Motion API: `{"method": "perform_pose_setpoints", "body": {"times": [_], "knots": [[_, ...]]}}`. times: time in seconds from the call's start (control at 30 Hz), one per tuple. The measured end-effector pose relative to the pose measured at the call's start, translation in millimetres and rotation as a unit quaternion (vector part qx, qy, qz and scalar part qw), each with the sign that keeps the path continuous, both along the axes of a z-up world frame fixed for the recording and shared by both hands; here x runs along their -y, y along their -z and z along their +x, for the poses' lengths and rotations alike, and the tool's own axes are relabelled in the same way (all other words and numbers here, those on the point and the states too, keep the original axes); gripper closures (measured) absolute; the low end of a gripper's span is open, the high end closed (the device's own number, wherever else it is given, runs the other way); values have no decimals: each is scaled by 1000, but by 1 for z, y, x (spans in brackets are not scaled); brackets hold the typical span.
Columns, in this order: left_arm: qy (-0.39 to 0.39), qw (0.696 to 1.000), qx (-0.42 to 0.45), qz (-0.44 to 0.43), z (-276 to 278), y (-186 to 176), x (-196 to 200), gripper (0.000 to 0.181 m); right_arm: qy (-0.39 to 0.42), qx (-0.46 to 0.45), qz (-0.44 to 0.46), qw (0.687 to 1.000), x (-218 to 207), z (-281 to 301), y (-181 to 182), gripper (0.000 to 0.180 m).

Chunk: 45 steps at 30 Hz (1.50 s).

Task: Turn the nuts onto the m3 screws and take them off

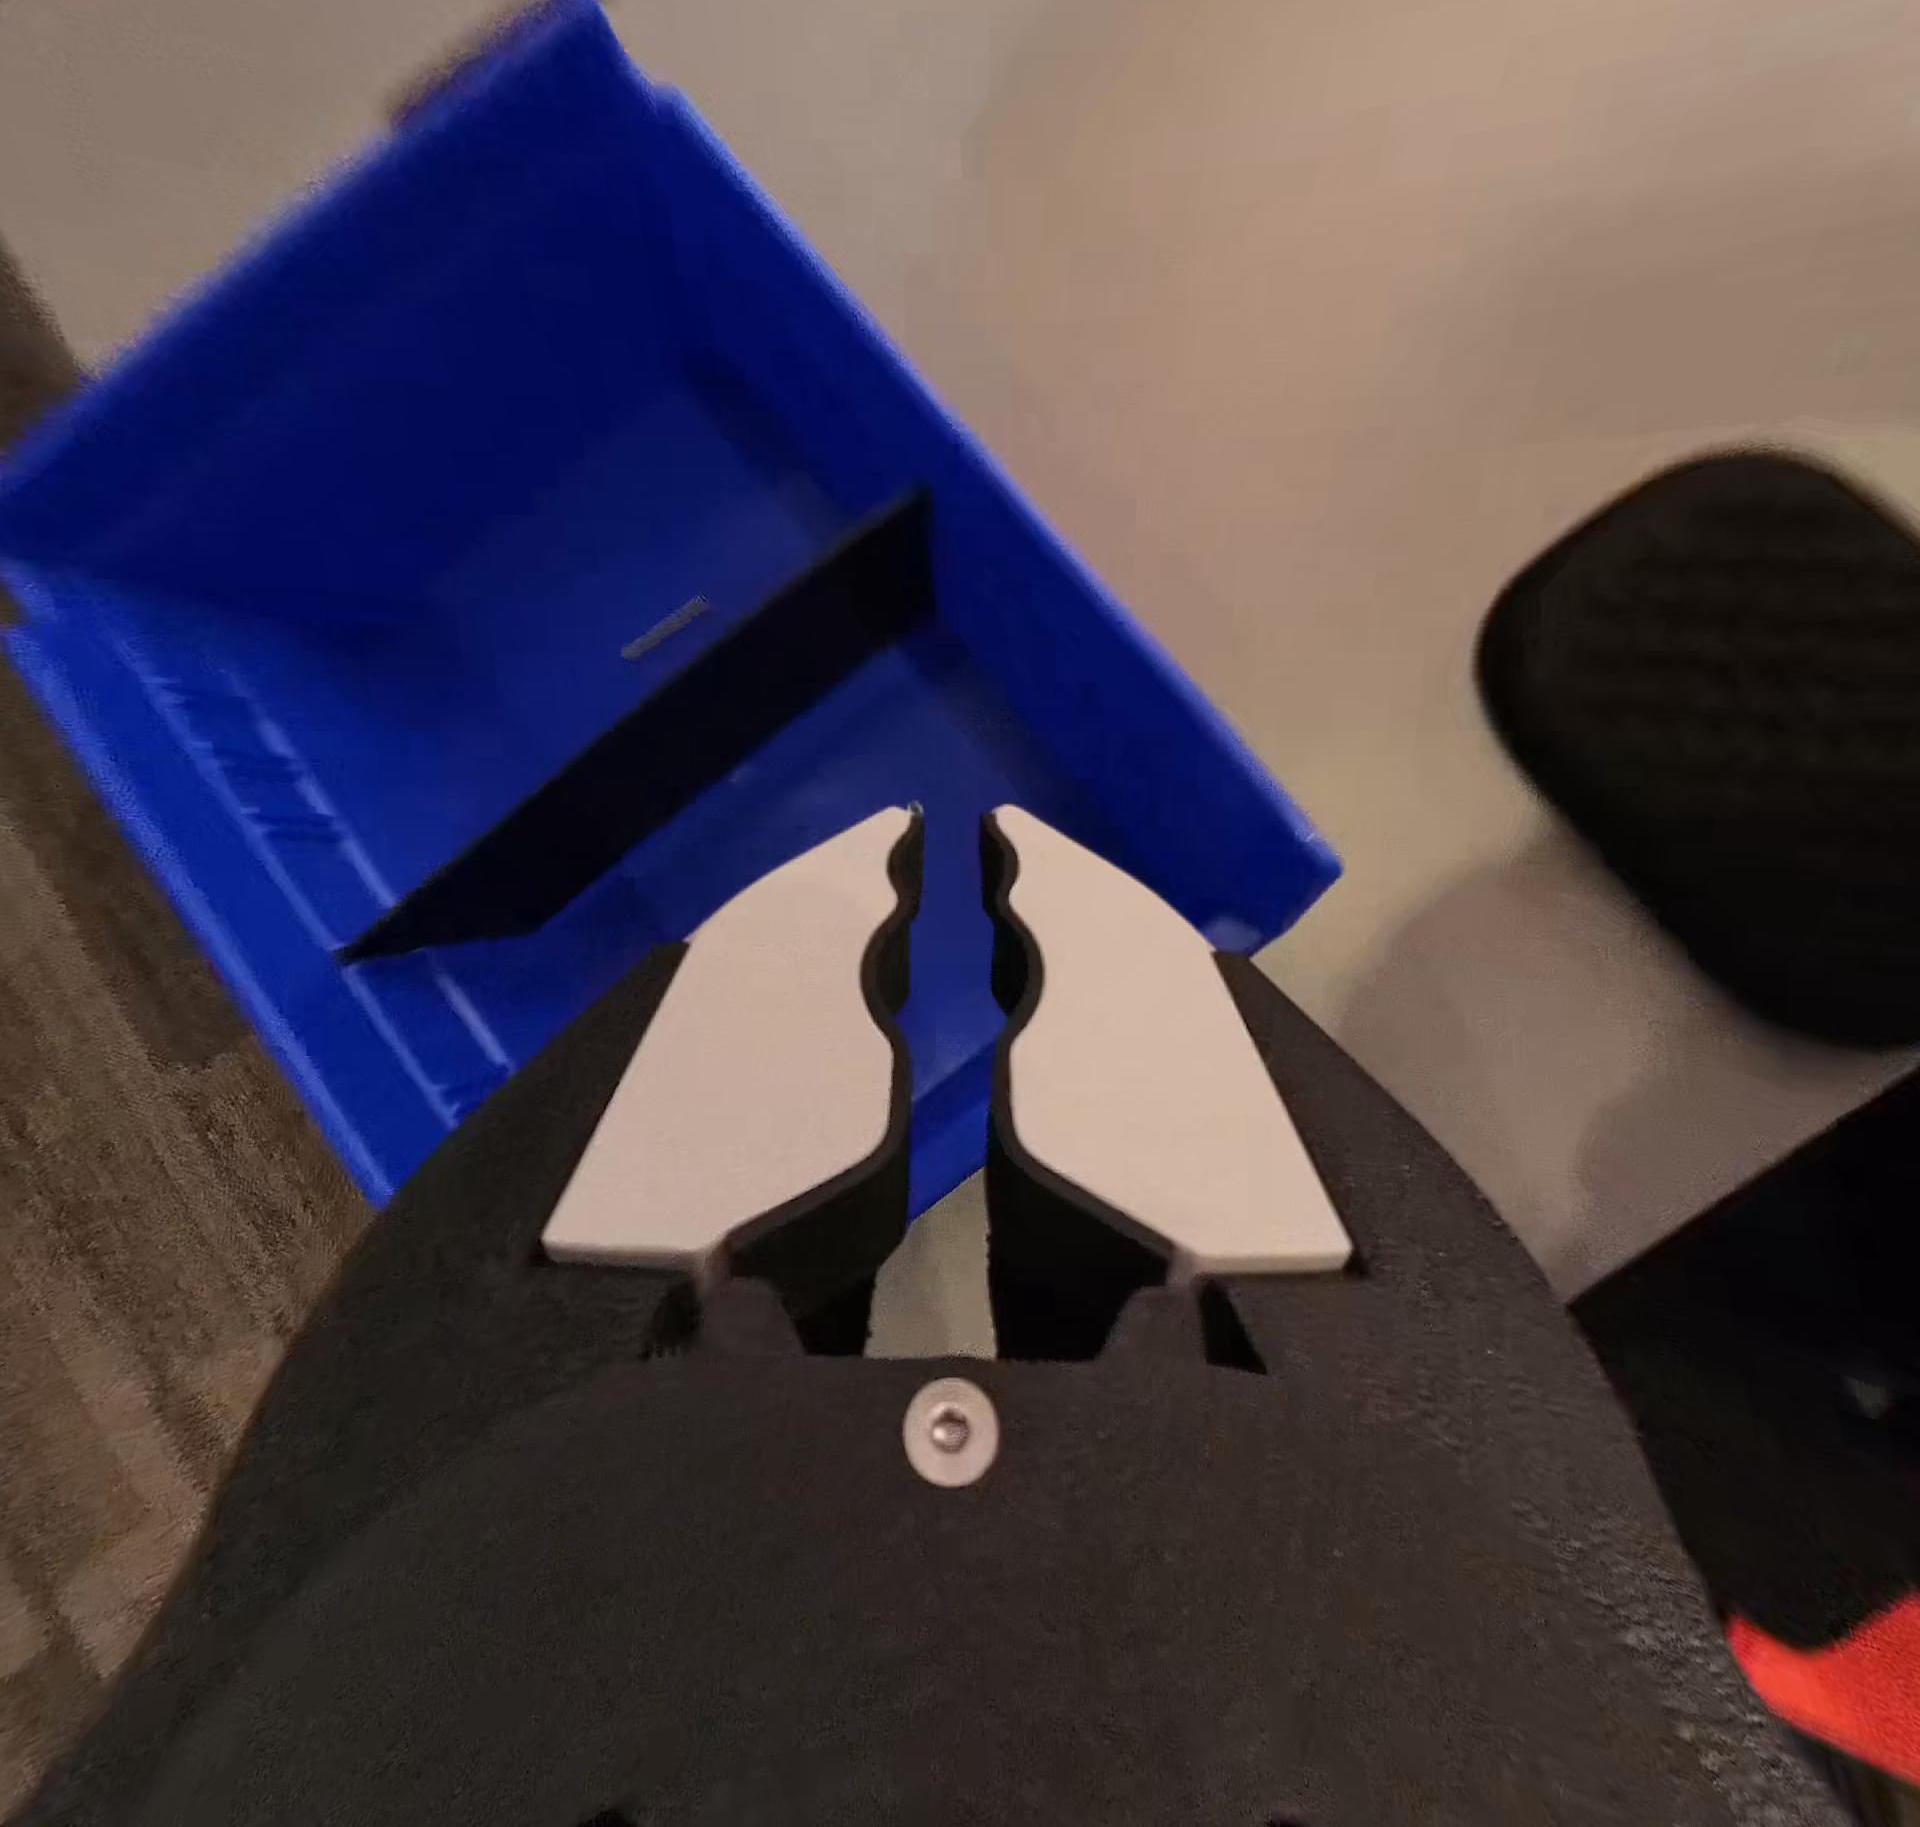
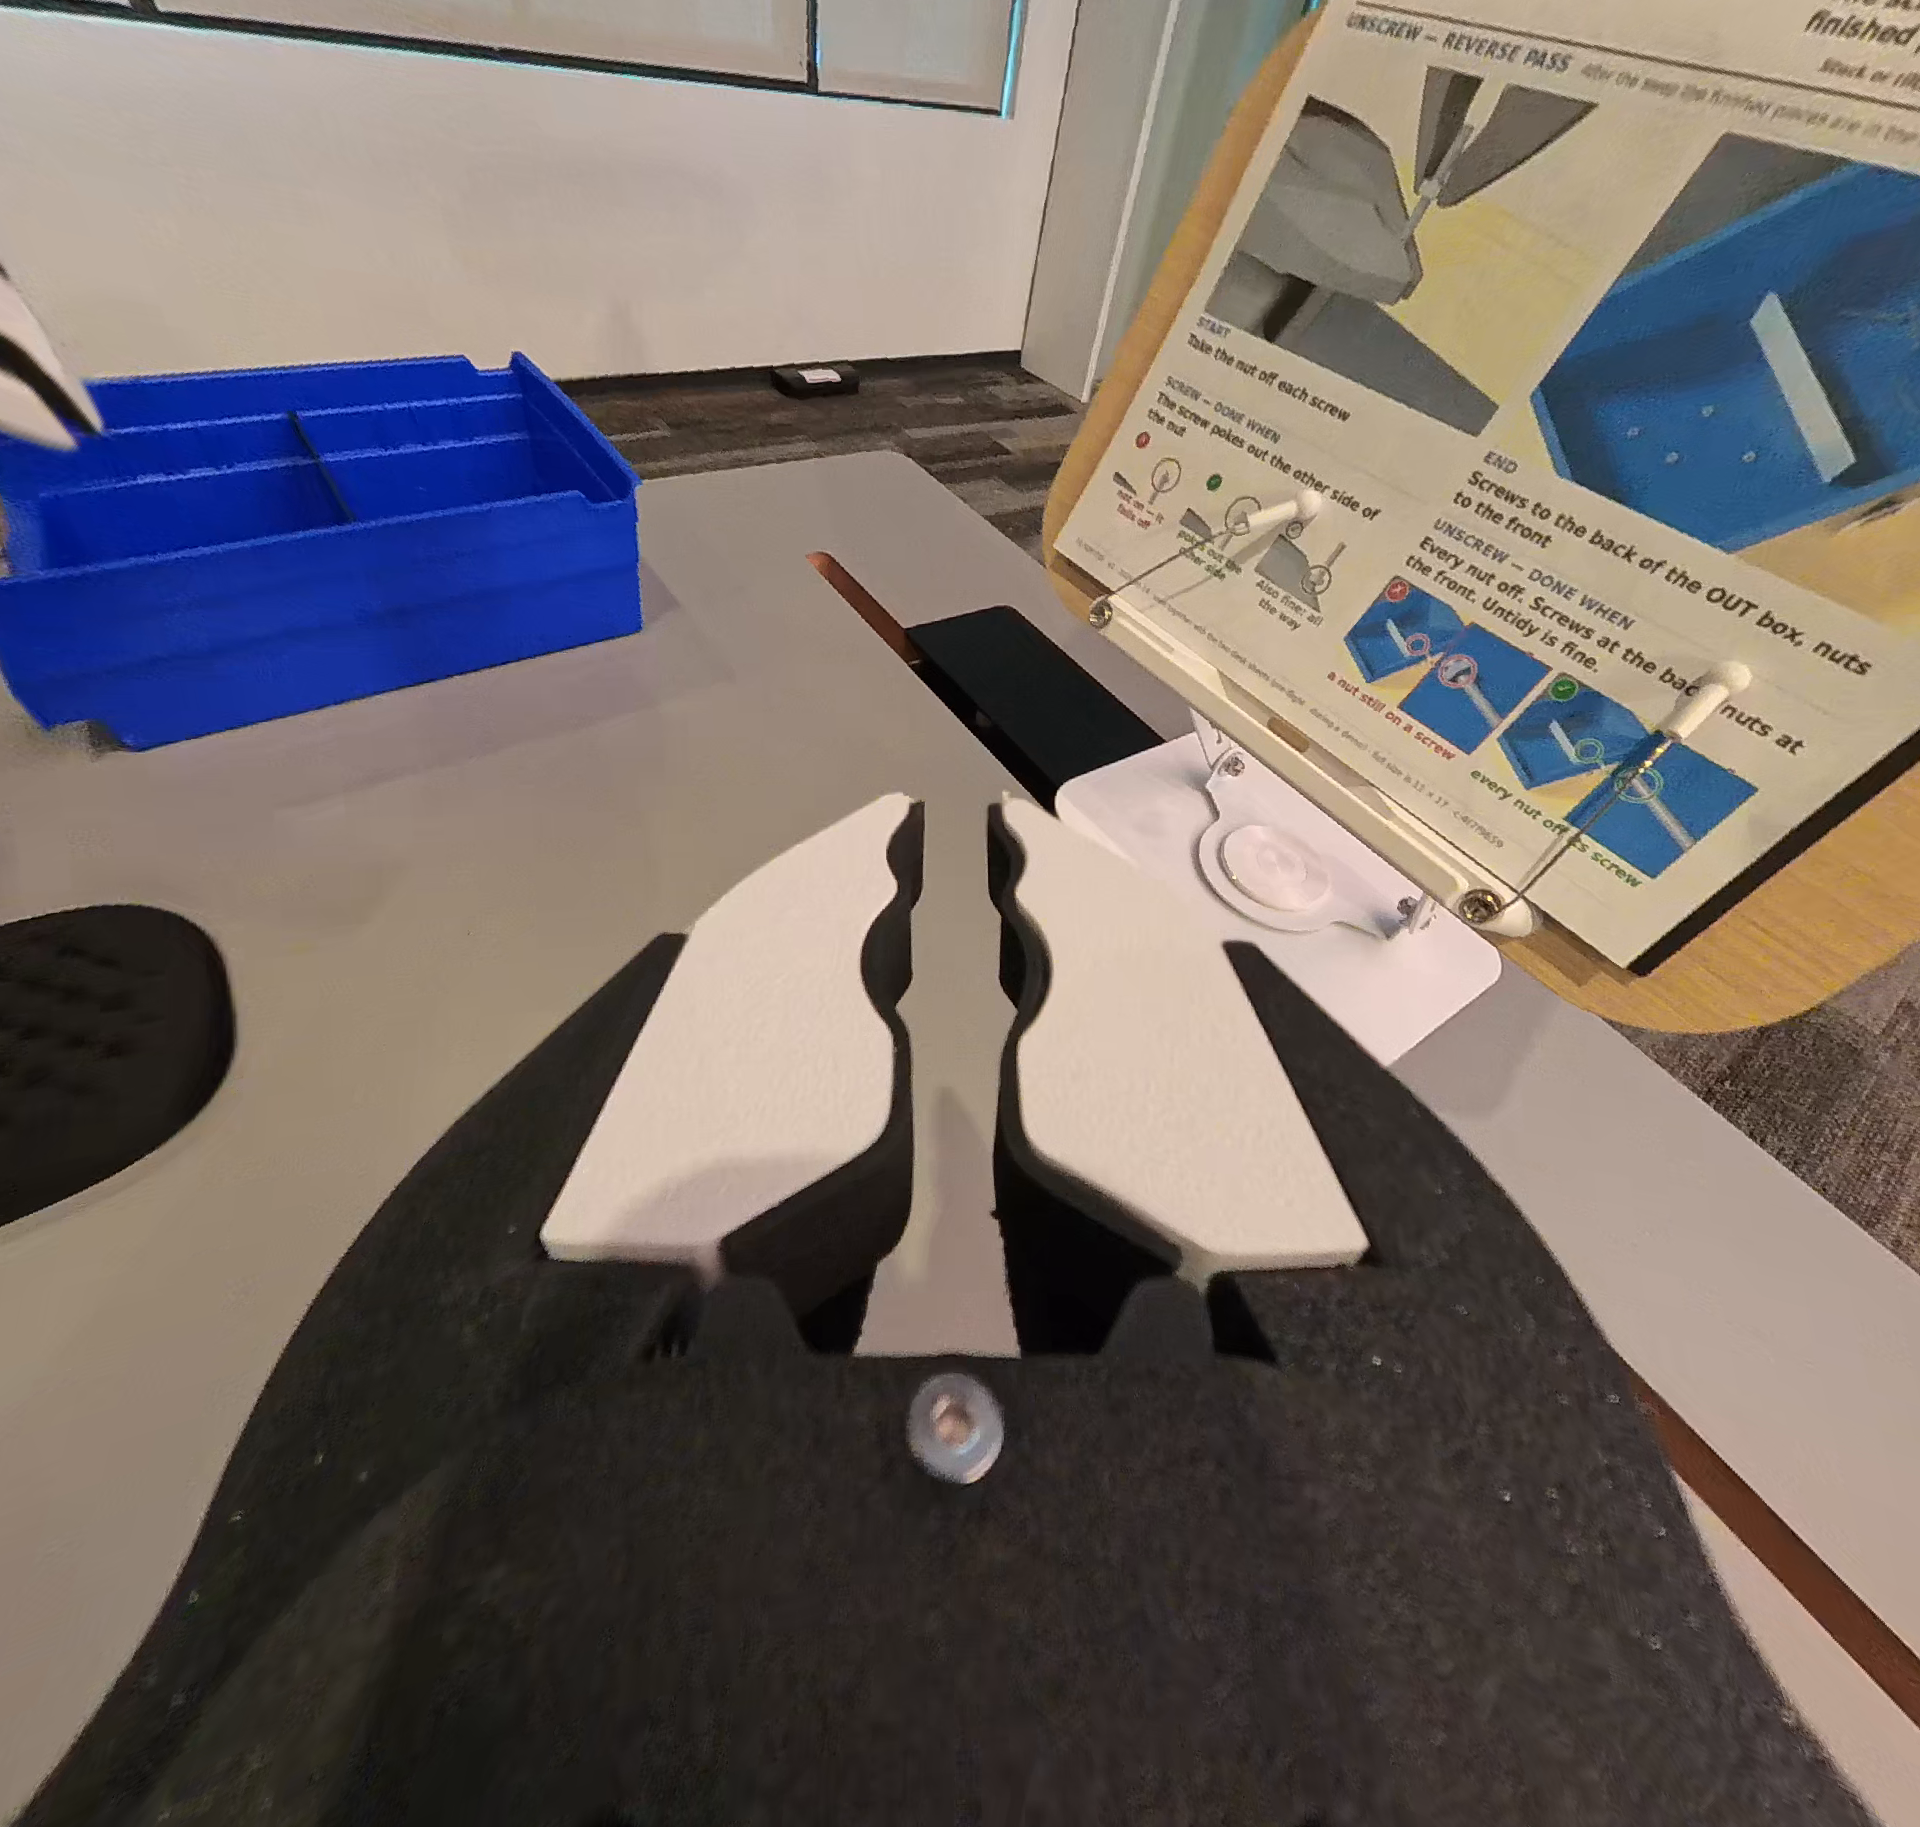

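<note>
A blue bin point(image 1: 1039, 572) with a black divider point(image 1: 665, 738) lies under my left gripper point(image 1: 951, 821). One small grey screw point(image 1: 665, 626) lies in the compartment beyond the divider. The left gripper hovers over the near compartment, jaws a narrow gap apart with nothing between them. A tiny glint sits on the left fingertip point(image 1: 914, 811); I cannot tell what it is. This view is blurred. My right gripper point(image 2: 954, 809) hovers over the grey table point(image 2: 468, 894), jaws a narrow gap apart and empty. The bin point(image 2: 312, 624) stands far left, with the left gripper's tip point(image 2: 42, 395) above it.
A black padded mat point(image 2: 94, 1039) lies at the left; it also shows in the left wrist view point(image 1: 1714, 738). A printed instruction sheet point(image 2: 1507, 375) on a white stand point(image 2: 1278, 863) stands at the right. A black block point(image 2: 1018, 686) sits by the table slot. Left tips to right tips: about 50 centimeters.
</note>
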<state>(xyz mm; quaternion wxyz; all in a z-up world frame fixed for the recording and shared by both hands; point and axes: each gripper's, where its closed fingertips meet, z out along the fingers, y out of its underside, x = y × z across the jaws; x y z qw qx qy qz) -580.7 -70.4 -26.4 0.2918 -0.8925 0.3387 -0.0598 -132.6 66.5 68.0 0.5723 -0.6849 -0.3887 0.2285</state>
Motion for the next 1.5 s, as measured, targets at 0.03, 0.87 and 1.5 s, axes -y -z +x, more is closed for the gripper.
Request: {"method": "perform_pose_setpoints", "body": {"times": [0.03,0.87,1.5], "knots": [[24,999,-11,-29,0,14,1,171,2,0,-1,1000,-2,1,1,169],[278,945,-152,-85,-13,113,-27,163,13,-8,-24,1000,-14,17,12,169],[288,943,-115,-121,-8,120,-29,170,8,11,-32,999,-13,16,17,169]]}}
